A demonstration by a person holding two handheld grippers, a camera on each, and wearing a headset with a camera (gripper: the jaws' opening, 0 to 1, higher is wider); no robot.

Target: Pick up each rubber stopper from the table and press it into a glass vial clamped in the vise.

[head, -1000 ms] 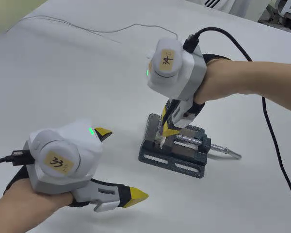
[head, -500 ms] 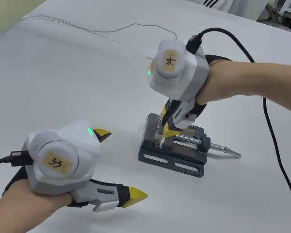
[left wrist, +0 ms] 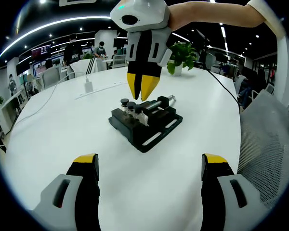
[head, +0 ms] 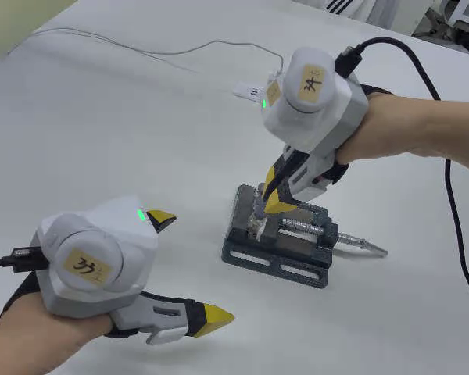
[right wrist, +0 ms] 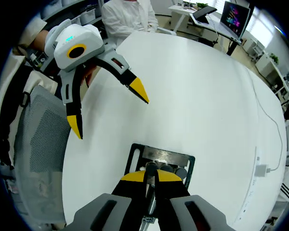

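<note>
Your work surface is a white tabletop (head: 102, 117) with a rounded edge. A dark metal vise (head: 280, 248) stands flat on it, right of centre in the head view, with its screw handle (head: 362, 243) pointing right. On the far side, a thin grey wire (head: 141, 53) lies across the tabletop and ends at a small white adapter (head: 248, 91). A black cable (head: 456, 242) trails along the right side.

The vise (head: 280, 251) is dark matt metal, its screw (head: 361, 243) shiny, the table (head: 102, 133) smooth matt white.
</note>
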